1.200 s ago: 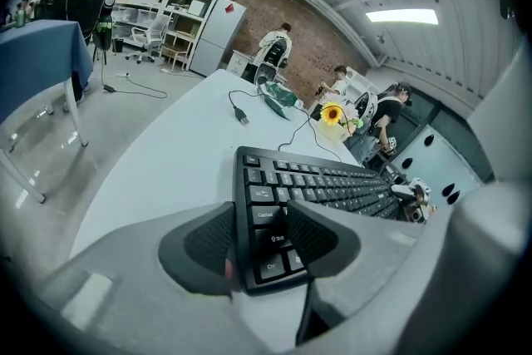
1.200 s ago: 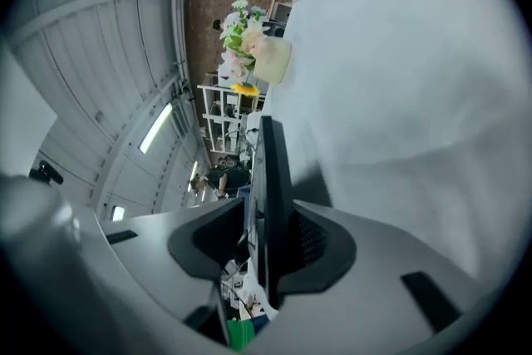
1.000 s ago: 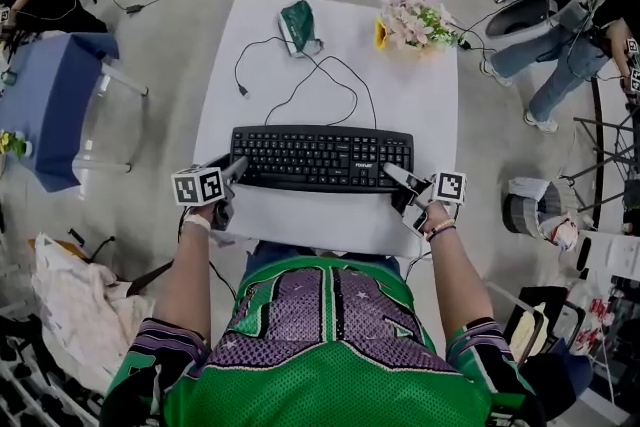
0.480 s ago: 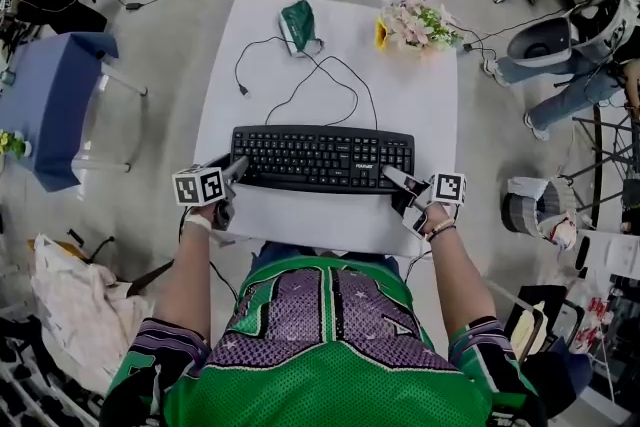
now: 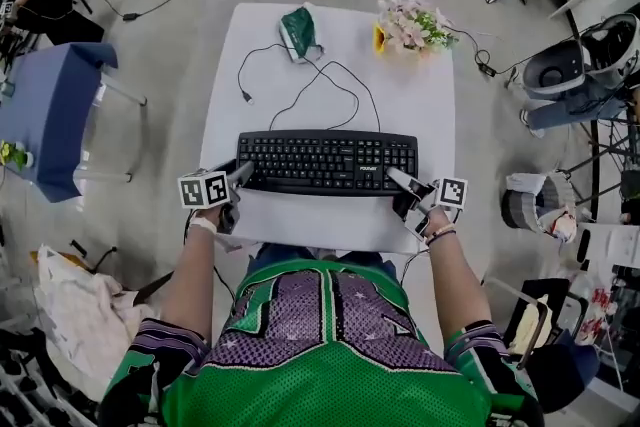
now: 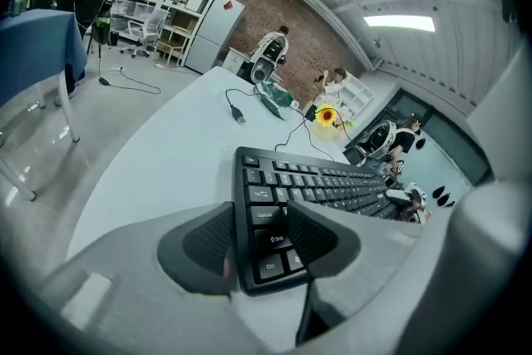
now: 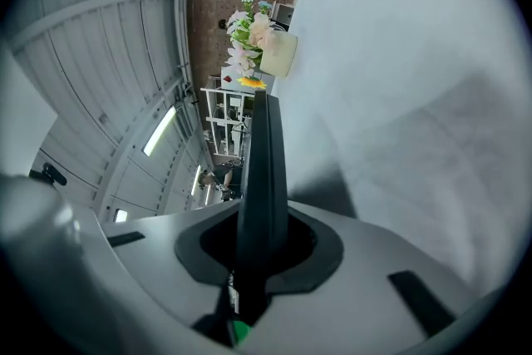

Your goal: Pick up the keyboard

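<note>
left gripper [image 6: 262, 237] pinches the keyboard's [image 5: 327, 162] left end on the table [image 5: 420, 105]; right gripper [image 7: 259, 241] has just been closing onto its right end (grasp step). next: lift both ends evenly.

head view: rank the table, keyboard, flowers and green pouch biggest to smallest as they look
1. table
2. keyboard
3. flowers
4. green pouch, a bit smaller than the flowers
All sit on one tabletop, so nearness barely skews this.

right gripper [image 7: 264, 244]: jaws have just been closing, pads pressed on the end of the black keyboard [image 7: 264, 150], seen edge-on. white surface [image 7: 407, 87] alongside. flowers [image 7: 252, 33] beyond the keyboard's far end.
</note>
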{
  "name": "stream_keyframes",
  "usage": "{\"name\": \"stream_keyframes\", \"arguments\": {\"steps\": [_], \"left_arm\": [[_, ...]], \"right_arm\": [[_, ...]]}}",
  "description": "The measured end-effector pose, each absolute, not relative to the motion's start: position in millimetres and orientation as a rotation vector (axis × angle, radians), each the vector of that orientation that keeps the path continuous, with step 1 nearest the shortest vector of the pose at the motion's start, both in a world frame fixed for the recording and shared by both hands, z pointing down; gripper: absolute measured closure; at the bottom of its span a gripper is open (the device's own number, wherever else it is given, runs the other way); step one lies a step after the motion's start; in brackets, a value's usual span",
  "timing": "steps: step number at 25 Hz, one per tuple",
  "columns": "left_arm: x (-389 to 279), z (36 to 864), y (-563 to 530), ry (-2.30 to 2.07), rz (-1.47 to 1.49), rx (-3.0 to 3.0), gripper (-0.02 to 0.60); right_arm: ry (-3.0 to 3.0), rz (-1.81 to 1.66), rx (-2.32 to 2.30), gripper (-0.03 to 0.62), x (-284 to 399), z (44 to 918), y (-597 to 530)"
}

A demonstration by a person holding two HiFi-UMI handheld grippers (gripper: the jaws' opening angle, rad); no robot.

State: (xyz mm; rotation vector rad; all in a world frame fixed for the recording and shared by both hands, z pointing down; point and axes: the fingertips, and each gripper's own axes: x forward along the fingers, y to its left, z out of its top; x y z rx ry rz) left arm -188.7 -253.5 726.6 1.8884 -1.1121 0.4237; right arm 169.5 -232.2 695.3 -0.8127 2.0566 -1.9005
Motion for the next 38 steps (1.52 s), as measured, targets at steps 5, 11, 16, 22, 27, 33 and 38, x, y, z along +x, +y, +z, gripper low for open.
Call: {"name": "stream_keyframes", "arguments": {"steps": [5, 11, 16, 22, 27, 33, 38], "left_arm": [[-190, 725, -248, -1.079, 0.48, 1.929, 0.38], [-197, 724, -243, -1.097, 0.545, 1.963, 0.38], [-193, 709, -242, -1.096, 0.529, 2.003, 0.38], [-195, 701, -240, -1.079, 0.508, 2.006, 0.38], [-199, 698, -236, -1.057, 0.424, 1.969, 0.356], [-188, 687, -239, -0.939, 0.284, 1.968, 0.324], [-179, 667, -239, -0.806, 0.071, 1.93, 0.322]], "right_arm": [[2.027, -1.887, -0.761, 0.531, 166, 684, -222], [2.031, -1.838, -0.769, 0.531, 165, 674, -220], [2.026, -1.783, -0.784, 0.531, 162, 666, -212], [2.009, -1.744, -0.797, 0.53, 158, 657, -208], [2.0, -1.707, -0.766, 0.53, 160, 644, -201], [2.003, -1.685, -0.72, 0.53, 163, 635, -197], [1.996, -1.692, -0.662, 0.53, 162, 631, -193]]}}
